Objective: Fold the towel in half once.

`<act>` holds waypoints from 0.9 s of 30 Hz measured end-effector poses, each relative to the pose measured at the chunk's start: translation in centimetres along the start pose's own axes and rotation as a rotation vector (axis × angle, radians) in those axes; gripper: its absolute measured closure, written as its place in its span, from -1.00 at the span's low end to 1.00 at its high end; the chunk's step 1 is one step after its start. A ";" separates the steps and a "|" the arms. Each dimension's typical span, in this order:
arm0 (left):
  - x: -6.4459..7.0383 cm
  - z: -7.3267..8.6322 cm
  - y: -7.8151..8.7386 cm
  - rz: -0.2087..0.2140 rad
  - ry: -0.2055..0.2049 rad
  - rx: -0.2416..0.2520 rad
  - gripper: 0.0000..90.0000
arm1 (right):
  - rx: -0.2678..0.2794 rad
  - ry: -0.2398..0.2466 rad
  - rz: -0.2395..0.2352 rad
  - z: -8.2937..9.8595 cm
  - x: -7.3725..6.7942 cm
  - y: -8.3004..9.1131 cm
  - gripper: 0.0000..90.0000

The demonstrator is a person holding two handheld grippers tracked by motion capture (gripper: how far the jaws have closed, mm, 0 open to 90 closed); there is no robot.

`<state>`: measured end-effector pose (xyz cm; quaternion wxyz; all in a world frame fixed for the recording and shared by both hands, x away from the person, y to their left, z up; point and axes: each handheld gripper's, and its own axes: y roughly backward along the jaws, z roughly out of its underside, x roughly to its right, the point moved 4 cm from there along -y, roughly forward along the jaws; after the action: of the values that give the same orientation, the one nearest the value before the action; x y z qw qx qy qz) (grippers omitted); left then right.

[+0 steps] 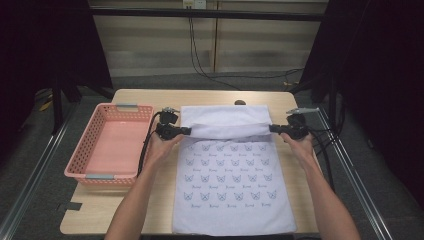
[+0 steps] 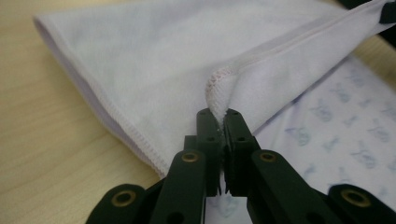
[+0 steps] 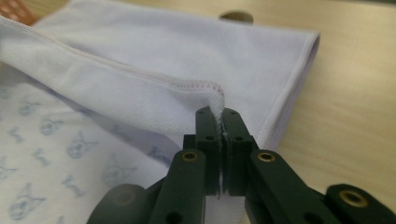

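White cloth [image 1: 230, 175], printed with rows of small blue motifs, lying flat on the wooden table [image 1: 165, 210]; its far edge is raised and doubled back toward the person, showing the plain underside. Left gripper [image 1: 187, 131] and right gripper [image 1: 272, 129] each have their jaws closed on a corner of that stitched hem. Risk: each bite takes only the hem's tip, so uneven pulling would likely let a corner slip free or skew the fold. Pink basket [image 1: 90, 172] stands just beside the cloth, at its left.
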<state>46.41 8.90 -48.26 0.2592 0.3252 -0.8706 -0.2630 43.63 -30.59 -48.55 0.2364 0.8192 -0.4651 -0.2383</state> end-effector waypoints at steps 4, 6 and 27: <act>1.2 -1.0 2.7 0.013 -0.043 0.039 0.93 | 0.058 0.043 -0.005 -1.8 -0.6 3.1 0.94; 1.5 -1.5 4.2 0.019 -0.061 0.065 0.93 | 0.081 0.046 -0.013 -2.5 -0.8 4.4 0.94; 6.2 -8.1 12.9 0.050 -0.201 0.308 0.93 | 0.300 0.095 -0.068 -8.6 -3.2 13.2 0.94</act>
<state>41.79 10.60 -32.54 0.1243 0.3114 -0.9299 -0.1511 38.85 -32.40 -33.35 0.1248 0.8710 -0.4556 -0.1352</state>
